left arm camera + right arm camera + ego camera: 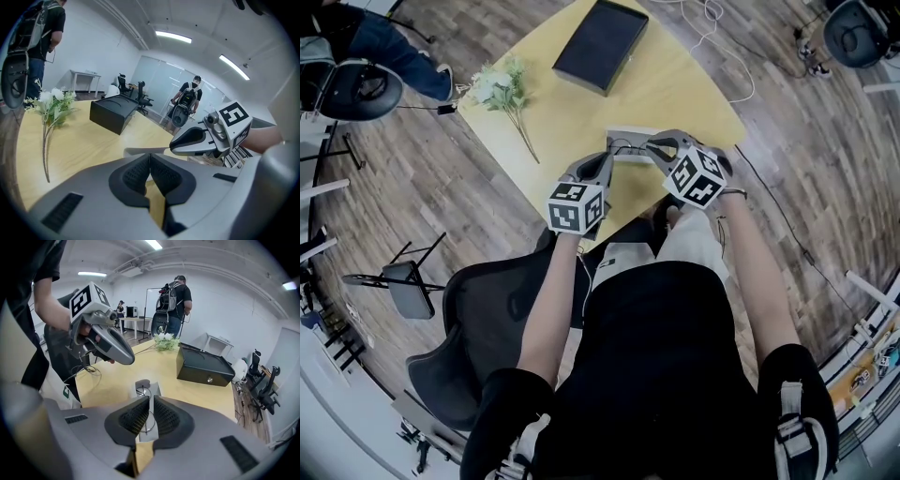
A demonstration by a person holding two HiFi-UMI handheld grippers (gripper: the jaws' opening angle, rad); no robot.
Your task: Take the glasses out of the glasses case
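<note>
Fingers (134,174) of the left gripper (150,169) are pressed together and empty; the glasses case (145,151) lies just beyond them on the surface (84,140).

Right gripper view: the right gripper (151,414) appears to pinch the wire rim of the glasses (142,391) above the case.

Head view: both grippers meet at the near edge. Extraction is probably under way. Next, lift the glasses clear.

Bright, even light falls from ceiling strip lights (173,36), shadows are soft, and fisheye bending darkens every picture's corners.
</note>
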